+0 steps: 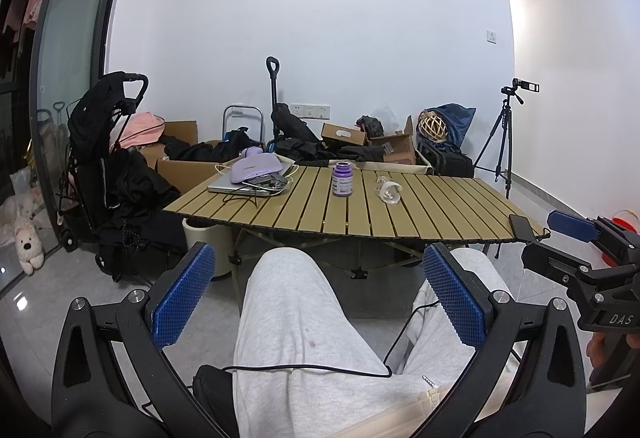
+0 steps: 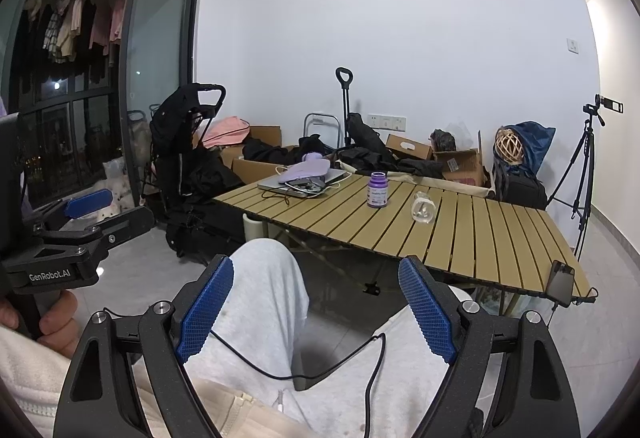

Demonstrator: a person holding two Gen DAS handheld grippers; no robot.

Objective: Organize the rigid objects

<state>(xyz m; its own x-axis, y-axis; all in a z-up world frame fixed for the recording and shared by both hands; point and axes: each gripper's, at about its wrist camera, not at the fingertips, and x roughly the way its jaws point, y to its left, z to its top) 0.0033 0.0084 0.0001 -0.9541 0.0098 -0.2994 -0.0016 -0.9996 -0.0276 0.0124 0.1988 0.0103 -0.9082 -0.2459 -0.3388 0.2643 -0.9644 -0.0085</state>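
A purple bottle stands upright near the middle of the slatted wooden table. A clear glass jar lies on its side just right of it. My left gripper is open and empty, held low over the person's grey-trousered knees, well short of the table. My right gripper is also open and empty, likewise above the lap. Each gripper shows at the edge of the other's view.
A silver laptop with a lilac pouch and cables sits at the table's far left. A black phone lies at the near right corner. Strollers, boxes, bags and a tripod crowd the floor behind.
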